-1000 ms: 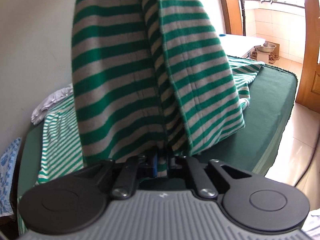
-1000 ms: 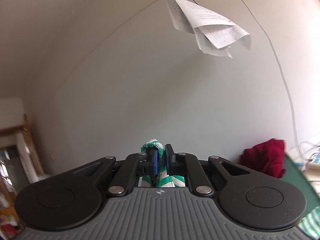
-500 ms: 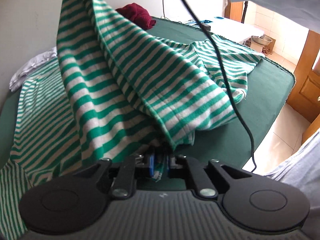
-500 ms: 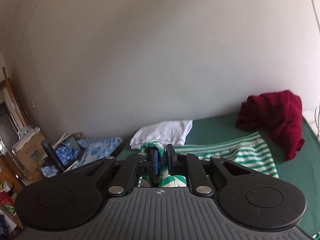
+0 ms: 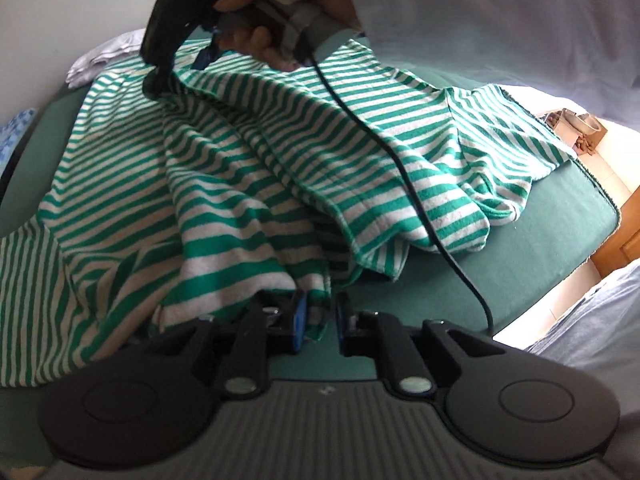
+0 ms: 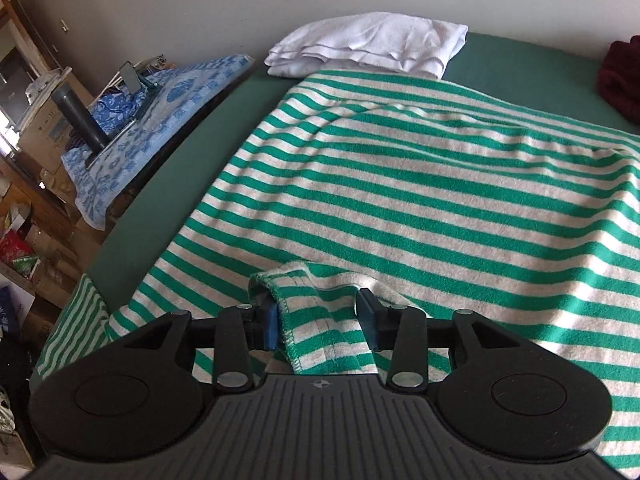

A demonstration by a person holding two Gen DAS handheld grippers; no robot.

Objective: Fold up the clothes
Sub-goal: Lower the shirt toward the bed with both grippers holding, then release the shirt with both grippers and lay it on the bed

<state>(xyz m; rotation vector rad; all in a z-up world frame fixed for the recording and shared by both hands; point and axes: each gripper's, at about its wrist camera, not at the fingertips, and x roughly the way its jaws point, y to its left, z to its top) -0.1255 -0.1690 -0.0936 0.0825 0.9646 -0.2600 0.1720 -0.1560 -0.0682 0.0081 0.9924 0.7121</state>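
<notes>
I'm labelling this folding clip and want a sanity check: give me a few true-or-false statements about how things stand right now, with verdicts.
1. The green-and-white striped knit garment lies spread over the dark green bed surface. True.
2. The right gripper has its fingers clamped tight on the hem. False: they stand apart, with the hem lying loose between them.
3. A folded white cloth lies beyond the striped garment, near the wall. True.
4. The left gripper holds a dark red garment. False: striped fabric sits between its fingers.
5. A black cable trails across the striped garment. True.
</notes>
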